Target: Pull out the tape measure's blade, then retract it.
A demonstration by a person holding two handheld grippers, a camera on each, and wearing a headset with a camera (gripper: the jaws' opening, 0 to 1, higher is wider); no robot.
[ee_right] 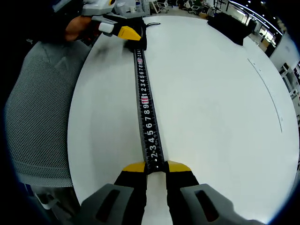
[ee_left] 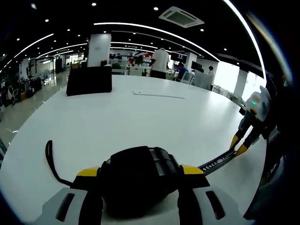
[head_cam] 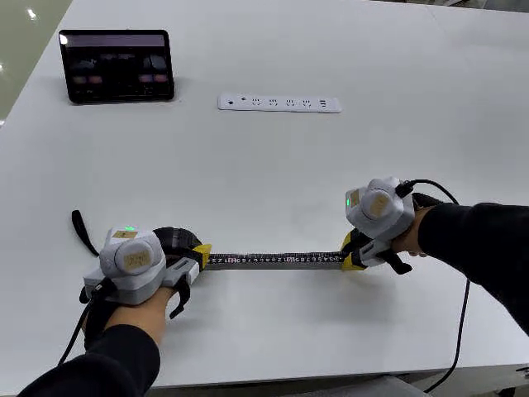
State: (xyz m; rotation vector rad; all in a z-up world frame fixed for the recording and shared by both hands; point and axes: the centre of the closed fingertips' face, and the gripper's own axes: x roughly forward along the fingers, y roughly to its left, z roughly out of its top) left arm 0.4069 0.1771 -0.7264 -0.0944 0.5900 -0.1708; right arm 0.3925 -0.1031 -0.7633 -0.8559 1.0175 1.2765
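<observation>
1. The left gripper (head_cam: pixel 195 260) is closed around the black tape measure (ee_left: pixel 140 174), its yellow-tipped jaws pressing the case from both sides; the case rests on the white table (head_cam: pixel 248 174) near the person's edge, with its wrist strap (head_cam: pixel 80 231) lying loose beside it.
2. The right gripper (ee_right: pixel 155 167) is narrowed to a pinch on the free end of the blade (ee_right: pixel 146 101); the lowest numbers sit just ahead of its jaws.
3. Between the two grippers, which stand well apart, the blade runs straight and flat along the table, printed face up.
4. The pull-out step looks to be at or near its end; the retracting half is not yet done.
5. The next move likely calls for the left gripper to hold the case firmly while the right gripper travels back along the blade's own line, so the blade feeds in under control; letting the tip go from here could make it whip; whether a lock is engaged cannot be told.
6. Farther back lie a white power strip (head_cam: pixel 279 103) and a dark tablet (head_cam: pixel 116 64), well clear of the work.
</observation>
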